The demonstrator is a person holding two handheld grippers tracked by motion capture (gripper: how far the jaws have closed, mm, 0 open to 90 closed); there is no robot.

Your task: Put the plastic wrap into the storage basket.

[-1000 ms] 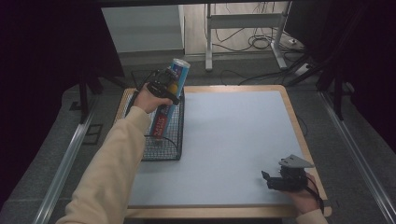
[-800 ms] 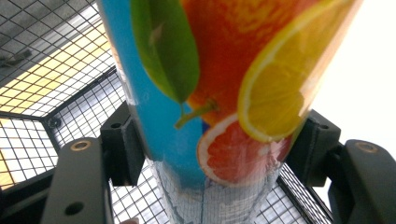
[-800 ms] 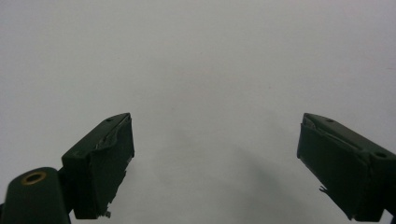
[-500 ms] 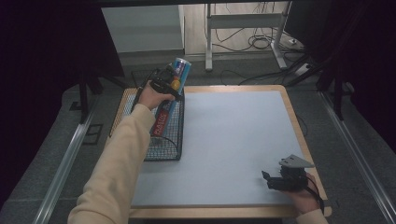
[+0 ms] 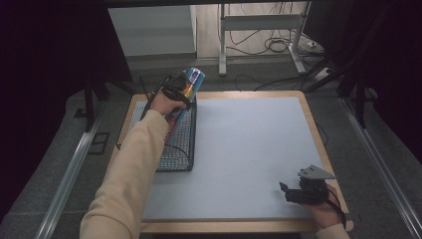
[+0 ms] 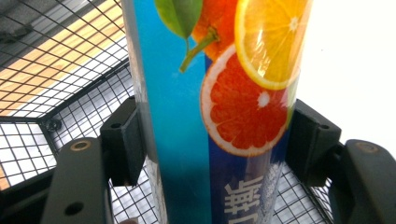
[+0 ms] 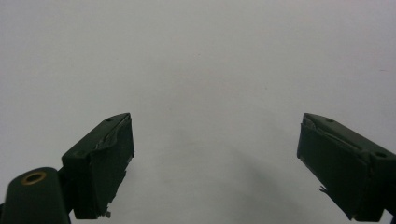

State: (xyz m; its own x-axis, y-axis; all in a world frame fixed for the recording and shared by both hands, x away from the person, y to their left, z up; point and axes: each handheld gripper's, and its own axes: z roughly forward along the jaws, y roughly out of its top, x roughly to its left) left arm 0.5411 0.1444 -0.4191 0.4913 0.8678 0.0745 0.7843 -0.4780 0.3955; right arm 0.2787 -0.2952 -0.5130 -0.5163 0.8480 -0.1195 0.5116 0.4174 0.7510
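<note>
A tall blue can [image 5: 190, 84] printed with orange slices is held tilted over the far end of a black wire basket [image 5: 175, 154] at the table's left. My left gripper [image 5: 175, 91] is shut on the can [image 6: 219, 107], its two black pads [image 6: 122, 142] pressed against either side, with basket mesh showing beneath. A red object [image 5: 172, 124] lies inside the basket, partly hidden by the forearm. Near the table's front right corner my right gripper [image 5: 288, 191] rests open, and its jaws [image 7: 215, 163] stand wide apart over bare grey mat.
A grey mat [image 5: 244, 149] covers the wooden table [image 5: 323, 149]. Beyond the far edge stand a metal table frame [image 5: 259, 30] and loose floor cables [image 5: 278, 47]. A rail [image 5: 69, 174] runs along the left of the table.
My left gripper with the can has shifted only slightly above the basket's far end. The right gripper has stayed put.
</note>
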